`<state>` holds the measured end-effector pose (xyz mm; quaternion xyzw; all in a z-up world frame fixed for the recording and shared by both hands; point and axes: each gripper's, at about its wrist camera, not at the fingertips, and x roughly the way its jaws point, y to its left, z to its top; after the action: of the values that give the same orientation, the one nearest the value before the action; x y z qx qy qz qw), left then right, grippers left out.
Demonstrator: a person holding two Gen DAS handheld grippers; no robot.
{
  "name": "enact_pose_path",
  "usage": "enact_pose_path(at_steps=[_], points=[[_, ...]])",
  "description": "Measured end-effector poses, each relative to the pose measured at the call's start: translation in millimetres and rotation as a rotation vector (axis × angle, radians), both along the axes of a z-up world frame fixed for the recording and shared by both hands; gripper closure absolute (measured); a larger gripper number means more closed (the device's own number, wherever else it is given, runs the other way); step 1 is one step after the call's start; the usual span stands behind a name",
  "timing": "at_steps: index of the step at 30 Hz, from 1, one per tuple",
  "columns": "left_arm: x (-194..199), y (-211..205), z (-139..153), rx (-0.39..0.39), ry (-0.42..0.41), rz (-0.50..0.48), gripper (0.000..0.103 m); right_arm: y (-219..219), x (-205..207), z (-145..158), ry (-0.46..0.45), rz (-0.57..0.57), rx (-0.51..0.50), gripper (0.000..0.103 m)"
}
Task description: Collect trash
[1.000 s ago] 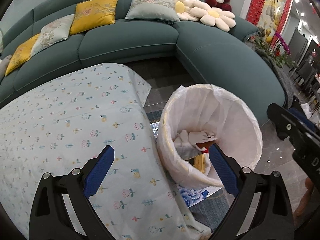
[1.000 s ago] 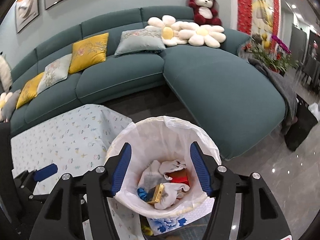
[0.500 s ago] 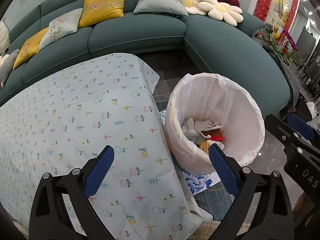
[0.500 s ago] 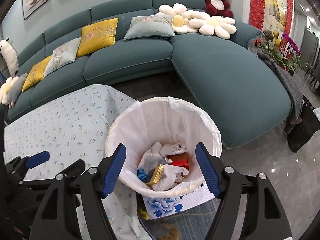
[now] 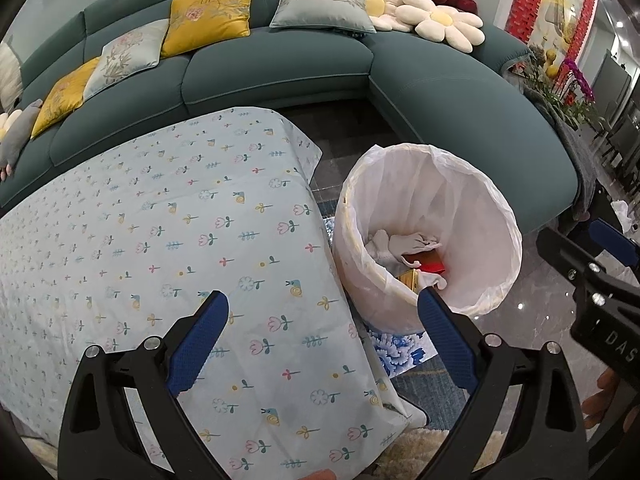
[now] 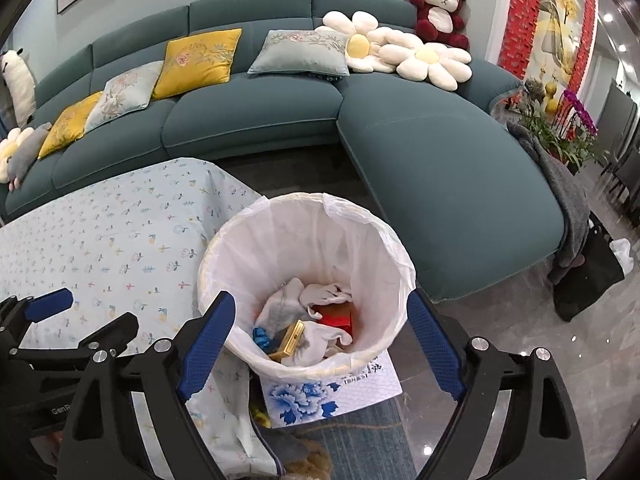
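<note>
**Mia:** Where is the trash?

**Ben:** It is in the bin, the round one with the thin white bag inside. The bin stands on the floor, just beside the bench with the flower cloth. I see crumpled white paper, a red box, a gold box and a bit of blue stuff down at the bottom.

**Mia:** Are the fingers holding anything?

**Ben:** No. The left gripper is spread wide with nothing in it, over the edge of the bench. The right gripper is spread wide too, and it hangs over the bin. Nothing is between its fingers.

**Mia:** Is there trash on the bench?

**Ben:** I see none on the part that shows.

**Mia:** How would the things feel?

**Ben:** I think the paper is soft and very light, so it would squash. Pinch it in the middle of the clump. The small boxes look stiff, so hold them on their flat sides. The bag looks thin and slippery, and I think it could tear. If it must come out, take it at the rim where it folds over, and lift slowly.
</note>
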<state>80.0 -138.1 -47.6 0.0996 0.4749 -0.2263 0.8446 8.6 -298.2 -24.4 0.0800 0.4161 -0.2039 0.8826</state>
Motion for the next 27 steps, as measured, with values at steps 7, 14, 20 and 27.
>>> enact_pose_path(at_steps=[7, 14, 20, 27], points=[[-0.8, -0.4, -0.7, 0.002, 0.0, 0.012, 0.012, 2.6, -0.4, 0.4, -0.018, 0.021, 0.005, 0.019], [-0.1, 0.4, -0.9, -0.001, -0.006, 0.025, 0.012, 2.8, 0.3, -2.5, -0.015, 0.024, 0.005, 0.019], [-0.8, 0.9, -1.9, 0.006, -0.015, 0.026, 0.012, 3.9, 1.1, -3.5, -0.013, 0.036, 0.006, 0.019], [0.8, 2.0, -3.6, 0.006, -0.014, 0.038, 0.012, 6.3, 3.6, -4.7, -0.012, 0.051, 0.004, 0.019]])
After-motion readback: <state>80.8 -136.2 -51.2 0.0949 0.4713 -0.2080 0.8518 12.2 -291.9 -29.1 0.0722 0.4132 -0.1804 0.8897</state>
